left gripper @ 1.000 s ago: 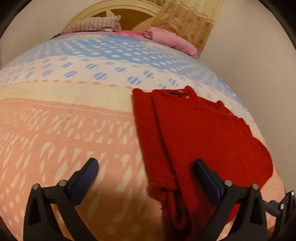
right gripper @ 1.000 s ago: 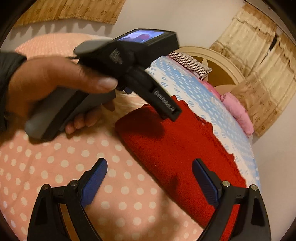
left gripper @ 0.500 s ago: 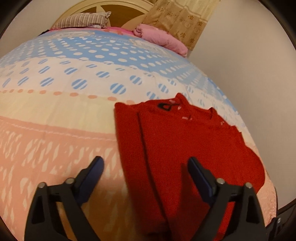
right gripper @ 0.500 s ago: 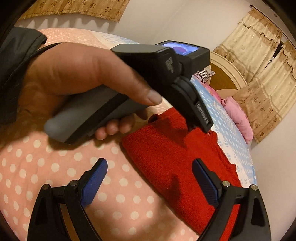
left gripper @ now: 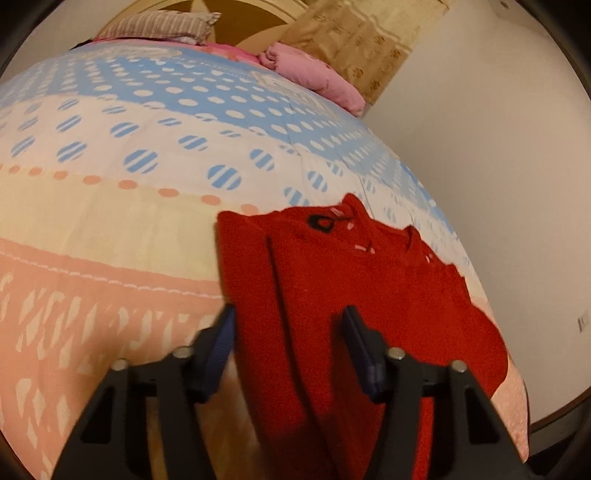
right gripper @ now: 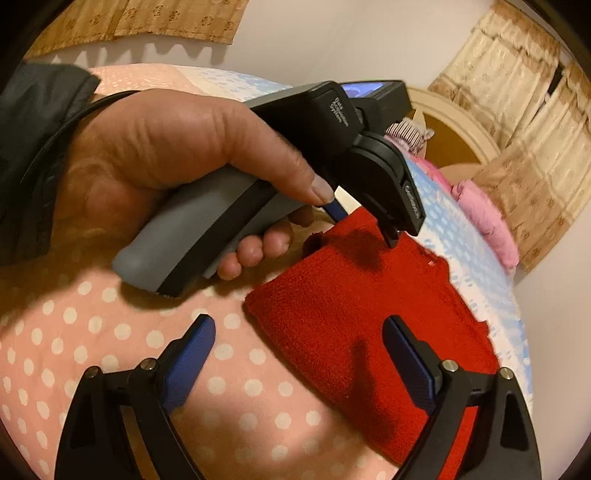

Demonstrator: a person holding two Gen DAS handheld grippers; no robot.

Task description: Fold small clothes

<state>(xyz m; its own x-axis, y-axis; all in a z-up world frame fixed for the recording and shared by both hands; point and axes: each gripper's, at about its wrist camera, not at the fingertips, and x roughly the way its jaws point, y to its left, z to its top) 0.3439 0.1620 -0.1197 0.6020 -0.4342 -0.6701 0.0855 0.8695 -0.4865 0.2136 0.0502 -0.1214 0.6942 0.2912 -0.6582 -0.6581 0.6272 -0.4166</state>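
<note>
A small red knit top (left gripper: 369,314) lies flat on the patterned bedspread (left gripper: 110,221), its left side folded over. My left gripper (left gripper: 288,321) hovers low over that folded side with its jaws closing. The fold lies between the pads, and the left pad (left gripper: 221,339) is at the fabric's outer edge. In the right wrist view a hand (right gripper: 166,147) holds the left gripper (right gripper: 364,229) tipped down onto the top (right gripper: 351,314). My right gripper (right gripper: 299,325) straddles the top's near corner with its jaws closing. Its left pad (right gripper: 188,358) is over the dotted sheet and its right pad (right gripper: 406,358) over red fabric.
Far up the bed are a striped pillow (left gripper: 155,26), a folded pink blanket (left gripper: 317,77) and a round wooden headboard (left gripper: 251,14). A white wall (left gripper: 498,184) runs close along the bed's right edge. Curtains (right gripper: 524,110) hang behind. A dark sleeve (right gripper: 33,147) covers the wrist.
My left gripper has come forward over the top's folded side and its jaws have narrowed a lot. The right jaws have narrowed slightly. The hand with the left gripper has moved further across the right view.
</note>
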